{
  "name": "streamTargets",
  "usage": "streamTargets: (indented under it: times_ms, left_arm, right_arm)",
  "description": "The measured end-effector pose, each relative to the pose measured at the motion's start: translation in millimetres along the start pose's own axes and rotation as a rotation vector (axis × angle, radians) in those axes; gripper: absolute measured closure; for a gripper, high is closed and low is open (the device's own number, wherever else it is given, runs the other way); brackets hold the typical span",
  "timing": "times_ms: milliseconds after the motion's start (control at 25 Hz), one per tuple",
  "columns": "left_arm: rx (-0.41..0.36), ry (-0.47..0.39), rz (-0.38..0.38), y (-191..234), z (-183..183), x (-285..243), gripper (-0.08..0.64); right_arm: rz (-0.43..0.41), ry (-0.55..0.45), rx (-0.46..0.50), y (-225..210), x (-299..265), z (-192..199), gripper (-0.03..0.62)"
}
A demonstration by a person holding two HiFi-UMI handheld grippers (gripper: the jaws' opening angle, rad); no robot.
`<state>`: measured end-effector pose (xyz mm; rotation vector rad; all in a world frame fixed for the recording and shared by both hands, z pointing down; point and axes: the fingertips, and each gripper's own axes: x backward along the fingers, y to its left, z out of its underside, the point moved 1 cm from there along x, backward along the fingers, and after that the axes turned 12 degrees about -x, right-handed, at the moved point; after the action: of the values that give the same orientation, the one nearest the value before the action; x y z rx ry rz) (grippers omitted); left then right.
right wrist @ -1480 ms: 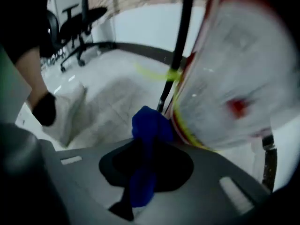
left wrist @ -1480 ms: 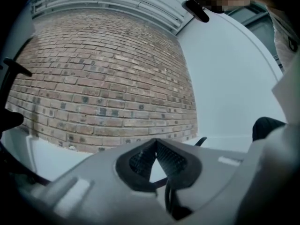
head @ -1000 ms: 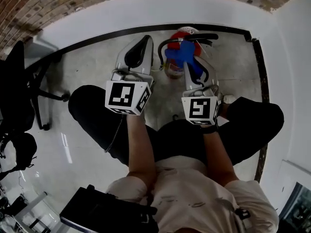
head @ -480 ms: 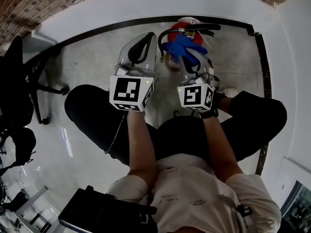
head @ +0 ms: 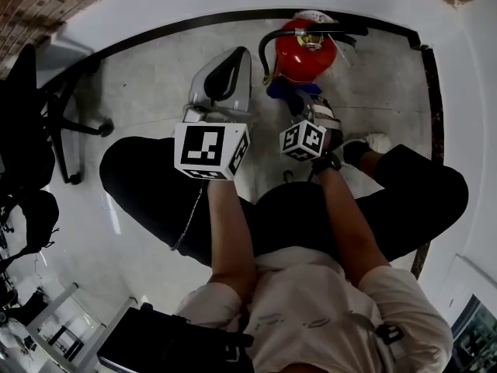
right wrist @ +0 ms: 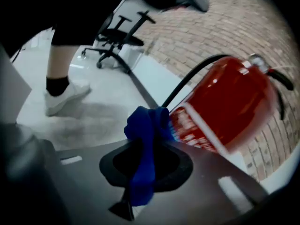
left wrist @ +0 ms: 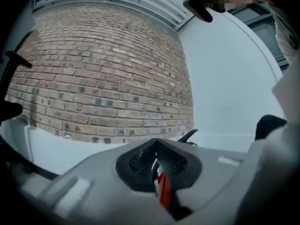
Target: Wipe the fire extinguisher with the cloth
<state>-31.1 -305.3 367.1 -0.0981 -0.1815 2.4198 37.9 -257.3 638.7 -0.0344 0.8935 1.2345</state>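
A red fire extinguisher with a black hose stands on the floor by the white wall; in the right gripper view the extinguisher fills the right side. My right gripper is shut on a blue cloth, low against the near side of the cylinder. From the right gripper the cloth bunches out and touches the body beside the white label. My left gripper hovers to the left of the extinguisher, shut and holding nothing; in its own view the left gripper points at a brick wall.
I crouch with black-clad knees on both sides and a white shoe at the right. A black office chair stands to the left, also the chair in the right gripper view. A black bag lies behind me.
My right gripper has carried the cloth down from the extinguisher's handle and top to its lower near side. The left gripper has hardly moved.
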Motion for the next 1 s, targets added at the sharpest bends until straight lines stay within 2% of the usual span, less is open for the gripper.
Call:
streamTargets:
  times_ms: [120,240,360,440,520,640,680,800,880,1000]
  left_arm:
    - [0.015,0.001,-0.023,5.6,0.0,2.2,0.56]
    - [0.004,0.003,-0.034,9.9,-0.4,2.9,0.56]
    - [-0.004,0.013,-0.04,12.9,4.8,4.8,0.56]
    - [-0.001,0.018,-0.042,12.3,8.3,7.8,0.56]
    - [-0.003,0.016,-0.039,12.2,8.6,8.4,0.56]
    - [0.002,0.0,-0.037,11.7,4.6,8.5,0.56]
    - [0.001,-0.005,-0.034,9.6,2.8,8.6,0.56]
    - [-0.007,-0.018,-0.017,2.9,-4.5,7.1,0.56]
    - [-0.009,-0.032,-0.008,1.1,-11.2,3.4,0.56]
    - [-0.018,-0.053,0.001,-2.9,-22.9,0.4,0.56]
  right_arm:
    - [-0.111,0.146,0.063,39.1,-42.9,53.0,0.535]
    - [-0.128,0.219,0.106,63.1,-78.1,93.0,0.535]
    - [-0.195,0.387,-0.015,74.0,-105.6,139.7,0.535]
    - [-0.201,0.442,-0.051,77.2,-113.6,161.9,0.537]
    - [-0.191,0.467,-0.059,75.5,-117.1,166.6,0.538]
    - [-0.218,0.504,-0.178,68.2,-109.0,149.4,0.534]
    - [-0.237,0.477,-0.217,66.5,-99.9,135.0,0.534]
    - [-0.267,0.309,-0.301,58.1,-52.0,73.1,0.534]
    - [-0.224,0.158,-0.415,34.4,-7.4,21.4,0.534]
    - [-0.136,-0.146,-0.597,-19.0,65.1,-54.3,0.534]
